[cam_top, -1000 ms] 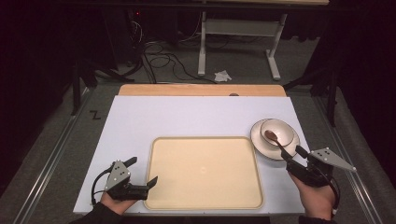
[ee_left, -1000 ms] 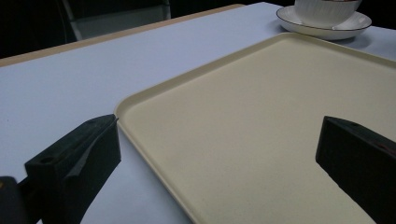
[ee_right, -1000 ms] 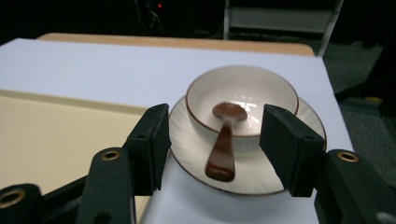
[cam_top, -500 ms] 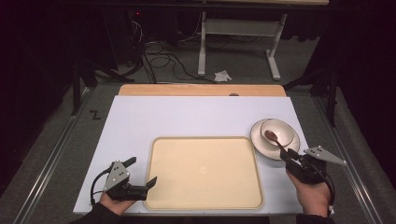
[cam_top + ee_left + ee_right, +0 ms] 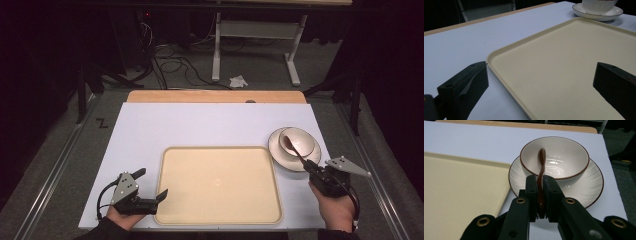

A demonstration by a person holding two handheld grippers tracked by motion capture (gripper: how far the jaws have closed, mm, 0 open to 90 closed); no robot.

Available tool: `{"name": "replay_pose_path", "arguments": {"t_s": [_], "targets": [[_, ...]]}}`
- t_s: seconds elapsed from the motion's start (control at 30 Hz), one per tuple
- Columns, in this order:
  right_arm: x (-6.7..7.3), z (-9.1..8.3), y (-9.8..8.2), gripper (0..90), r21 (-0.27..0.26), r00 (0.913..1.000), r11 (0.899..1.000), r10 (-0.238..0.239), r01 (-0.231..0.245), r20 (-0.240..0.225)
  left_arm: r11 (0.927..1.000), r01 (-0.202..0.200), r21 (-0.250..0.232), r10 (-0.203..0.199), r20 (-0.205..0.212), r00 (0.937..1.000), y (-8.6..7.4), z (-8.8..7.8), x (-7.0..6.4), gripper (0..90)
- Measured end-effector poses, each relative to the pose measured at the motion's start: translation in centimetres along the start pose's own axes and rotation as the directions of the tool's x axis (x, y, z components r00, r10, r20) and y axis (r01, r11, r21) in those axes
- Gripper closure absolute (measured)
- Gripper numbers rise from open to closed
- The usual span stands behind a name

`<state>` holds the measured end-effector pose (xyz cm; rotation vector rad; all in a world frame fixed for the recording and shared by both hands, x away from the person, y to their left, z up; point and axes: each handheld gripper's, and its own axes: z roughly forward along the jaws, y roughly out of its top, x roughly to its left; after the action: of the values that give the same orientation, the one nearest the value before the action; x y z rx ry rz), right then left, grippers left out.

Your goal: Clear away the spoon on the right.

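A brown spoon lies in a white bowl with a brown rim, its handle sticking out toward me. The bowl stands on a white plate at the table's right side. My right gripper has just been closing, and its jaws now press on the spoon's handle from both sides. A cream tray lies in the middle near the front edge. My left gripper rests open at the tray's left front corner, its jaws wide on either side of the tray's rim.
The white table top has a wooden strip along its far edge. Beyond it, on the dark floor, are cables, a desk frame and a crumpled paper. Metal rails run along both sides of the table.
The right gripper's jaws have come together onto the spoon handle. The hand itself barely shifted. The left gripper has stayed still.
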<state>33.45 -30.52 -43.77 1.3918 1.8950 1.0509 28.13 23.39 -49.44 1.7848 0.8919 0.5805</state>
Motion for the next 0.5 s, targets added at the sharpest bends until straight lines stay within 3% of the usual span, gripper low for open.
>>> {"name": "replay_pose_path", "arguments": {"t_s": [0.5], "targets": [[0.3, -0.09, 0.05, 71.2, -0.013, 0.9999, 1.0, -0.01, 0.01, -0.003, 0.9999, -0.011, -0.004, 0.011, -0.001, 0.9999, 0.07, -0.22, -0.05, 0.6]]}}
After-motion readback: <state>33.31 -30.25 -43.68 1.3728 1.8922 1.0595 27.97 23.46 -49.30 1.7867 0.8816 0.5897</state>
